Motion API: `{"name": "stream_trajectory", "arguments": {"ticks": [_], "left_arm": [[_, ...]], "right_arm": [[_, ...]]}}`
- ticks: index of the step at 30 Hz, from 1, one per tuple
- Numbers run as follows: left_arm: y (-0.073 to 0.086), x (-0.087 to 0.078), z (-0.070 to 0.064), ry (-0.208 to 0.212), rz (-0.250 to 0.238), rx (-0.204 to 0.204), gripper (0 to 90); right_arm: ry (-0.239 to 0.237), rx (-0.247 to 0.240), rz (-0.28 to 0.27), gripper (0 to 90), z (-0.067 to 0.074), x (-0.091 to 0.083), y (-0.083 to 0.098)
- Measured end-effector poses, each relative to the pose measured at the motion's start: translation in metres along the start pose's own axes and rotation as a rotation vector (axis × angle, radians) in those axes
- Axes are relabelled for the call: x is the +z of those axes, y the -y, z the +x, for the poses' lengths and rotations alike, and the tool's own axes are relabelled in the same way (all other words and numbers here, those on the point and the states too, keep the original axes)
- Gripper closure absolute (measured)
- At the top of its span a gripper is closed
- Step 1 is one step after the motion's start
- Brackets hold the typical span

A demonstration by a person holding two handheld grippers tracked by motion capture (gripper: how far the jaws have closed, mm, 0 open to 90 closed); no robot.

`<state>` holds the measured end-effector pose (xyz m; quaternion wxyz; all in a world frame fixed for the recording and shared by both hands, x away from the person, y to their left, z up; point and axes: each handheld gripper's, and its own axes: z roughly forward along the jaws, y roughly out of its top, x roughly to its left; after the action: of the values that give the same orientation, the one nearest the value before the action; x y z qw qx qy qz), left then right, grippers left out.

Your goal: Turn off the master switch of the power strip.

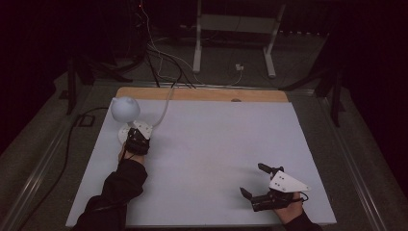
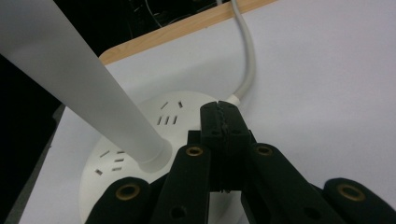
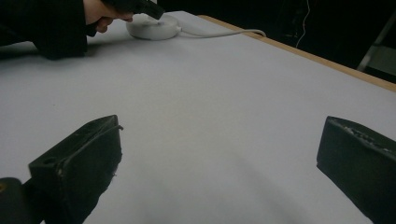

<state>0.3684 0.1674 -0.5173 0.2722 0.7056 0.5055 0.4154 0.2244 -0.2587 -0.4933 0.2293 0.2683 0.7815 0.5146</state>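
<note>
Left gripper view: tongs (image 2: 223, 122) seemingly atop lamp base (image 2: 140, 140).

Left gripper (image 2: 223, 122) has its jaws closed; right gripper (image 1: 255, 180) gapes wide.

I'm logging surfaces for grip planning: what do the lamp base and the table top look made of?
Lamp base: likely moulded white plastic, smooth and matte, with cut socket slots. Table top: a pale, flat, dull sheet, perhaps laminate or paper, over wood; a bare wood strip shows along the far edge.

White lamp (image 1: 126, 111) upright, table's far-left
</note>
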Motion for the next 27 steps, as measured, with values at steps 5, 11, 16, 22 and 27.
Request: {"name": "stream_trajectory", "arguments": {"ticks": [5,11,16,22,27], "left_arm": [[0.0009,0.0039,0.0013,0.0,0.005,0.0,90.0],[0.0005,0.0069,0.0018,-0.004,0.011,0.013,90.0],[0.0024,0.0093,0.0015,-0.007,0.018,0.026,90.0],[0.0029,0.0104,0.0038,-0.003,0.016,0.02,90.0],[0.0022,0.0104,0.0035,0.001,0.021,0.027,90.0]], "right_arm": [[-0.001,0.0,0.004,0.0,0.0007,0.0003,0.0],[-0.003,-0.001,0.006,0.0,0.0007,0.0006,0.0003],[-0.005,-0.002,0.008,0.0,0.0007,0.0007,0.0004],[-0.008,-0.002,0.01,0.0,0.0007,0.0012,0.0005],[-0.008,-0.002,0.011,0.0,0.0009,0.0012,0.0006]]}}
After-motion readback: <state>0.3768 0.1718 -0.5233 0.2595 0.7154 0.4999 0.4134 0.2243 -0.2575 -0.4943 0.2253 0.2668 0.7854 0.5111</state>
